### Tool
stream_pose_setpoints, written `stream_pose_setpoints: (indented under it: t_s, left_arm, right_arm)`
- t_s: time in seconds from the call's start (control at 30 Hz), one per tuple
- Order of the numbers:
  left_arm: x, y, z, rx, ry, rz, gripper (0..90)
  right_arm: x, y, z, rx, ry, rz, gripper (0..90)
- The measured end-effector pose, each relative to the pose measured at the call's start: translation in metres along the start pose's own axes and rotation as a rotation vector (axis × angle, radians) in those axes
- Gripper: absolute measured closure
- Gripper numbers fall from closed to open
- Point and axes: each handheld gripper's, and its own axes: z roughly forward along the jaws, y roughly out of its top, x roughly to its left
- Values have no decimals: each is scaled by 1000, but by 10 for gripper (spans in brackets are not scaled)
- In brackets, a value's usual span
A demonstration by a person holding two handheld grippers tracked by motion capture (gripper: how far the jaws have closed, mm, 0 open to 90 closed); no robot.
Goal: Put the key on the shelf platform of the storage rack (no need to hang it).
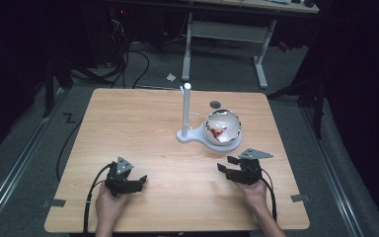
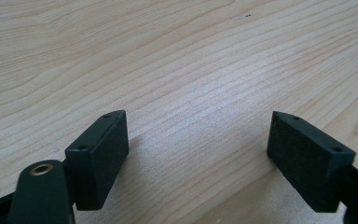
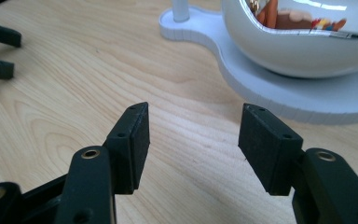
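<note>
- Your hands come in at the bottom of the high view; the left gripper (image 1: 139, 180) and right gripper (image 1: 225, 164) both rest low over the worktop (image 1: 138, 128), jaws spread wide, holding nothing.
- Nothing is grasped yet, so you look to be at the start: the approach.
- Right of centre in the high view sits the bowl (image 1: 222, 127), shiny, with something red inside, on a white base (image 1: 191, 135) that carries an upright post (image 1: 186, 106).
- Your right gripper is the nearer one; in its own view the bowl (image 3: 303, 42) lies just ahead, upper right.
- Next move likely calls for easing forward, level, and lining the jaws up with the rim.
- Bare wood gives room on the left; mind the post and the right edge.
</note>
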Motion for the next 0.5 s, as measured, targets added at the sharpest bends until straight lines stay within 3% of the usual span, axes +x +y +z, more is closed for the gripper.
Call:
stream_pose_setpoints:
  t_s: [0.5]
  left_arm:
    - [0, 0, 0, 0, 0, 0, 209]
  right_arm:
    - [4, -14, 25, 69, -70, -52, 424]
